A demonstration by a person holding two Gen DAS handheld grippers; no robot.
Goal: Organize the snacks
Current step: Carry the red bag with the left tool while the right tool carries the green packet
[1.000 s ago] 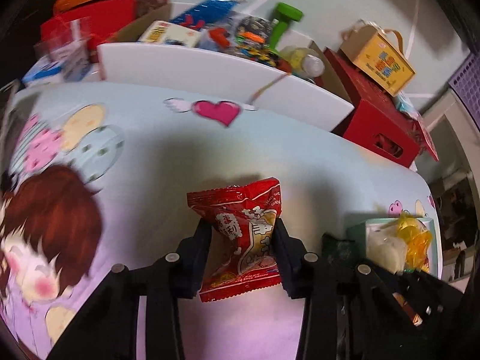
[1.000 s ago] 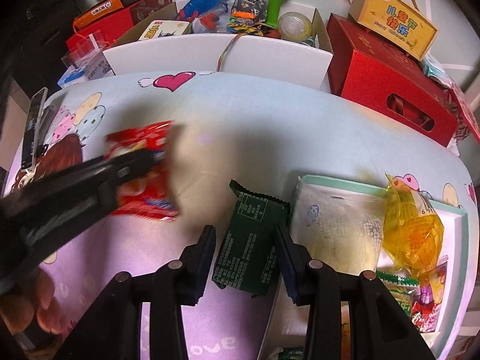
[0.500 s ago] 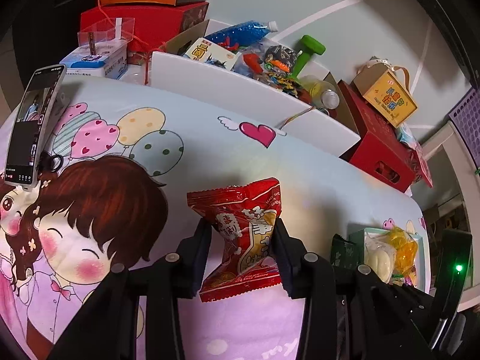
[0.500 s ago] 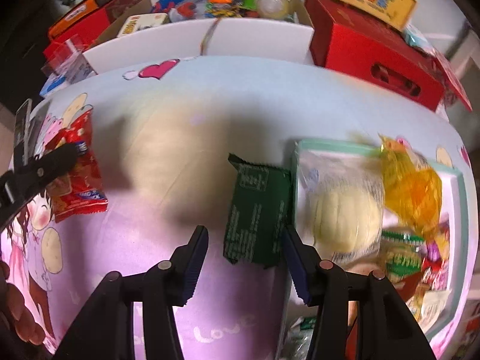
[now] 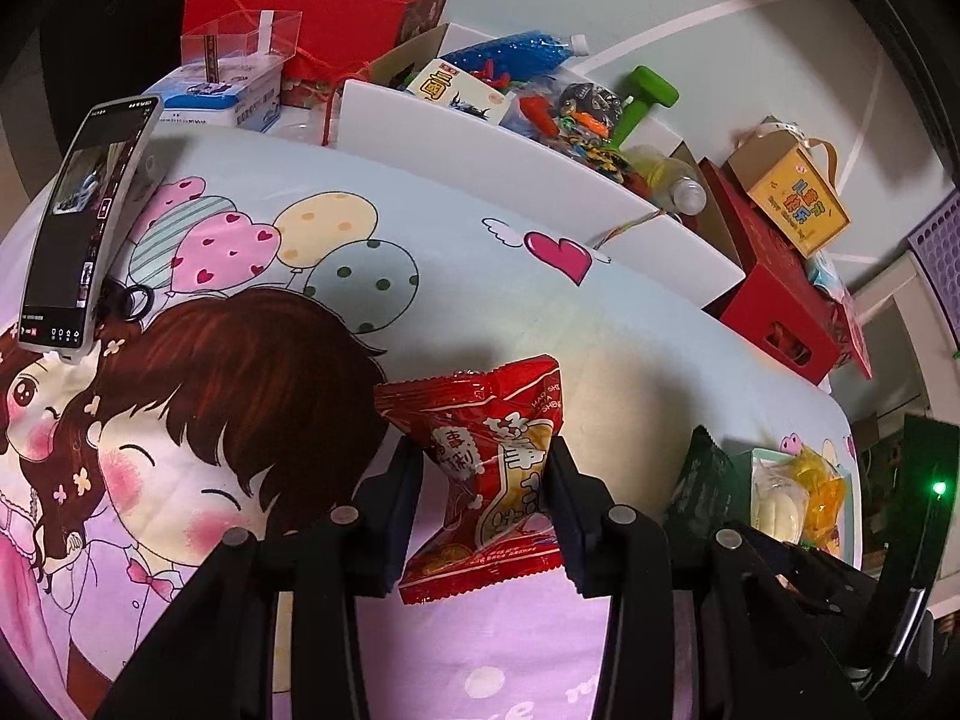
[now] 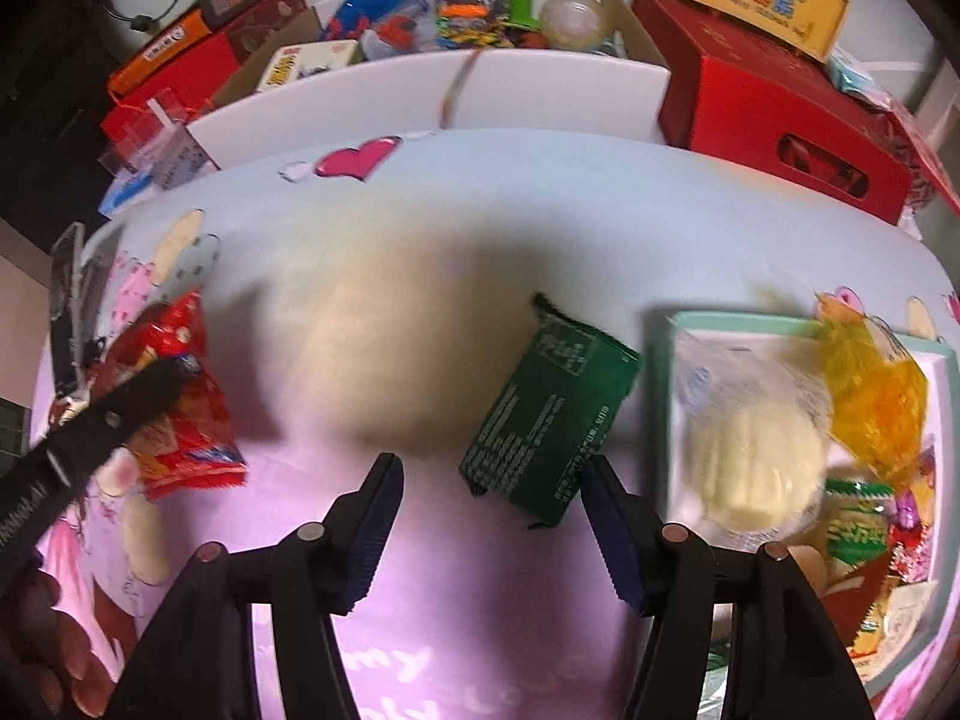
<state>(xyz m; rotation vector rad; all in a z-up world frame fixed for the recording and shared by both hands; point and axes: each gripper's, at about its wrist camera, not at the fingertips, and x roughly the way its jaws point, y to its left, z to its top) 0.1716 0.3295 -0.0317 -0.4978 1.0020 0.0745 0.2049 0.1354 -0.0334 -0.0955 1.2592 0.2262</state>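
Note:
My left gripper [image 5: 483,471] is shut on a red snack packet [image 5: 489,468], held above the cartoon-printed cloth; the same packet [image 6: 180,402] shows at the left of the right wrist view with a black finger across it. A dark green snack packet [image 6: 549,420] lies flat on the cloth beside a pale green tray [image 6: 750,321] that holds a wrapped cream bun [image 6: 753,456], a yellow bag [image 6: 870,396] and several small packets. My right gripper [image 6: 489,486] stands open, its right finger close to the green packet's lower corner, with nothing gripped.
A phone [image 5: 90,222] lies on the cloth at the far left. Behind the cloth stand a white box [image 5: 540,180] full of toys and bottles, red boxes [image 6: 774,108] and a yellow carton [image 5: 792,201]. A hand [image 6: 42,648] shows at bottom left.
The right gripper has opened wider and let go of the green packet, which now lies on the cloth by the tray. The left gripper has carried the red packet away to the left.

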